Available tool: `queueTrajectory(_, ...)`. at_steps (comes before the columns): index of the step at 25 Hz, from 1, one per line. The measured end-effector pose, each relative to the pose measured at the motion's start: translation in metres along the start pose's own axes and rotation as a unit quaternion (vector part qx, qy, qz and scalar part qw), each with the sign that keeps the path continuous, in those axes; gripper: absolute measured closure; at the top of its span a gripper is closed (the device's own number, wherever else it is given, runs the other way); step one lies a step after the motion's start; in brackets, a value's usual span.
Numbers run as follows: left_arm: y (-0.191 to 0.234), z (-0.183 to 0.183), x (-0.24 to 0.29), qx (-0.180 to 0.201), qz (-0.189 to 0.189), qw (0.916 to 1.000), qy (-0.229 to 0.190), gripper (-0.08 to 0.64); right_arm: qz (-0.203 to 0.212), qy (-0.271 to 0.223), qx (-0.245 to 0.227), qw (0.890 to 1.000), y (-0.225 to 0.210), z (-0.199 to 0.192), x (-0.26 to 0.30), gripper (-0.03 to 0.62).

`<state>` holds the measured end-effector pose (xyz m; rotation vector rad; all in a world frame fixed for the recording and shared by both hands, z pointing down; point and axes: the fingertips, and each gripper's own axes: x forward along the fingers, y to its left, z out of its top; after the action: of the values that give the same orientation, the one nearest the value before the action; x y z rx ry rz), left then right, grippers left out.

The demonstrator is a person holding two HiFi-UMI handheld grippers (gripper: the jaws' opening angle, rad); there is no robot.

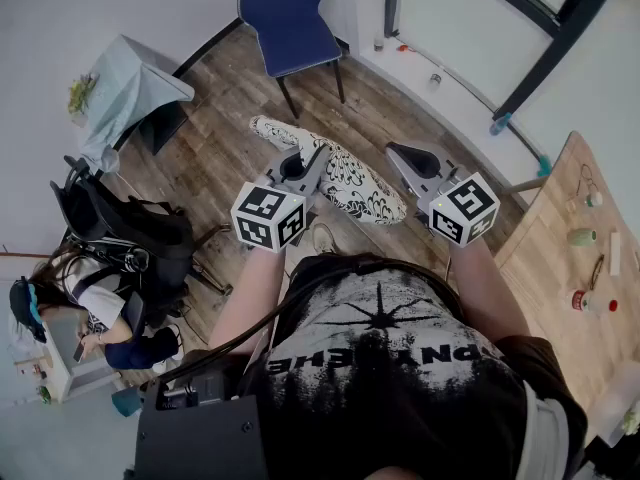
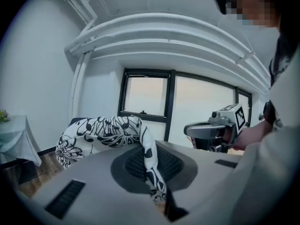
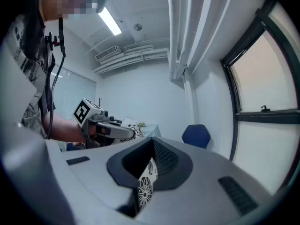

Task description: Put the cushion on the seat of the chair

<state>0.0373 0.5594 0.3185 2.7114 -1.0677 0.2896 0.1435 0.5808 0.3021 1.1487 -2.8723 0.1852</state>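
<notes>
- The wearer's black printed shirt (image 1: 400, 348) fills the near part of the head view, with both forearms reaching out past it.
- The left gripper (image 2: 152, 172) is clamped on a fold of the cushion (image 1: 345, 173), and the patterned cover runs up and away between its ribbed dark pads.
- The right gripper (image 3: 146, 182) is likewise closed on the cushion, with an edge of the flower-printed fabric nipped between its pads.
- The cushion hangs between the two tools, off the wooden floor (image 1: 230, 108), sagging a little in the middle.
- The chair (image 1: 290, 18) stands at the far edge of the floor by the wall, well apart from the cushion, and its seat looks bare.
- Judged from this, the step in hand is the carry: the cushion is lifted and held but not yet brought to the chair.
- The next move calls for closing the gap to the chair, raising the cushion over the seat and laying it flat before either tool lets go.
- The cushion is soft and long, its cover white with black floral print, and it bends easily.
- The chair has a smooth blue shell on thin dark legs, and the floor is plank-patterned wood.
</notes>
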Motion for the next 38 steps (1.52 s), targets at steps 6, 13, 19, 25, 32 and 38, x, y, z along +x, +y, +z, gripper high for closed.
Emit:
queueTrajectory(6, -0.001, 0.006, 0.003, 0.007, -0.003, 1.0000, -0.002, 0.537, 0.008, -0.002, -0.003, 1.000, 0.003, 0.003, 0.002, 0.575)
queueTrajectory(13, -0.005, 0.006, 0.005, 0.010, -0.008, 0.9999, 0.001, 0.537, 0.003, -0.013, 0.019, 1.000, 0.000, 0.007, -0.001, 0.574)
queueTrajectory(19, -0.006, 0.005, 0.005, 0.012, -0.008, 0.9999, 0.008, 0.537, 0.004, -0.021, 0.032, 0.999, 0.000, 0.006, -0.001, 0.574)
queueTrajectory(25, -0.007, 0.005, 0.007, 0.011, -0.009, 0.9999, 0.007, 0.537, 0.009, -0.017, 0.034, 0.999, 0.002, 0.004, 0.000, 0.574)
queueTrajectory(32, -0.011, 0.005, 0.006, 0.015, -0.011, 0.9998, 0.007, 0.537, 0.003, -0.016, 0.031, 0.999, 0.004, 0.006, -0.003, 0.574)
queueTrajectory(38, 0.031, -0.007, 0.037, 0.000, -0.010, 0.9997, 0.020, 0.537, 0.008, 0.001, 0.044, 0.999, -0.028, -0.011, 0.039, 0.574)
